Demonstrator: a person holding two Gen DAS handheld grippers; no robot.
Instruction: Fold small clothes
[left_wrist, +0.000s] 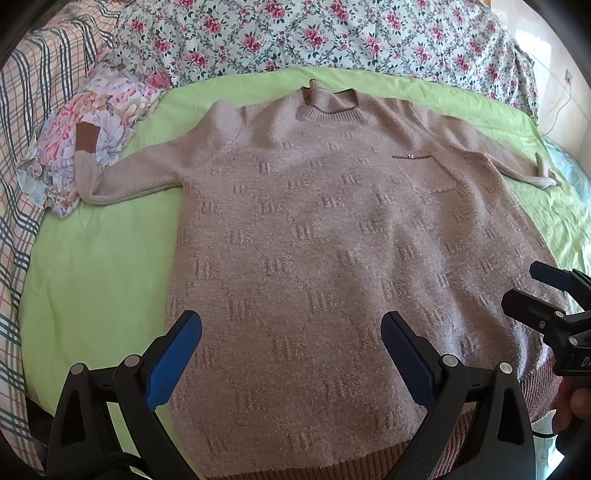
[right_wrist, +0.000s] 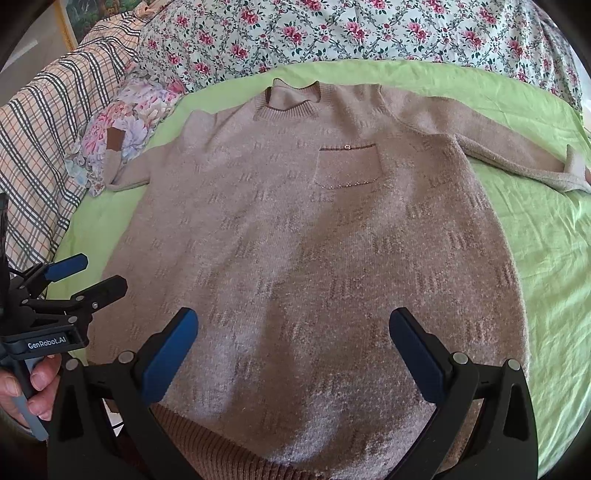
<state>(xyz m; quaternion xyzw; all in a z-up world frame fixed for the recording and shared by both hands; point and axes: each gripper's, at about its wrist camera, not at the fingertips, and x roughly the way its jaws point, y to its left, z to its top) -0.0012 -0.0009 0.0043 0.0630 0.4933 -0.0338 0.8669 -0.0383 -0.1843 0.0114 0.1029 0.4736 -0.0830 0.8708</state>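
- We see the sweater (left_wrist: 332, 236) flat, front up, on the green sheet (left_wrist: 92, 277); fuzzy beige knit, ribbed collar + hem, chest pocket (right_wrist: 349, 166).
- Left gripper (left_wrist: 291, 354) spread wide over the hem, nothing pinched.
- Right gripper (right_wrist: 293, 354) same: jaws apart, empty.
- Only right cam shows the hand (right_wrist: 22, 387) on the left grip handle.
- Left cam shows the brown cuff (left_wrist: 85, 138) on the floral pillow (left_wrist: 107, 110) more clearly.

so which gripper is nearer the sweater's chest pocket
Right. The right gripper hangs over the hem almost straight below the chest pocket; the left gripper sits further toward the sweater's other side.
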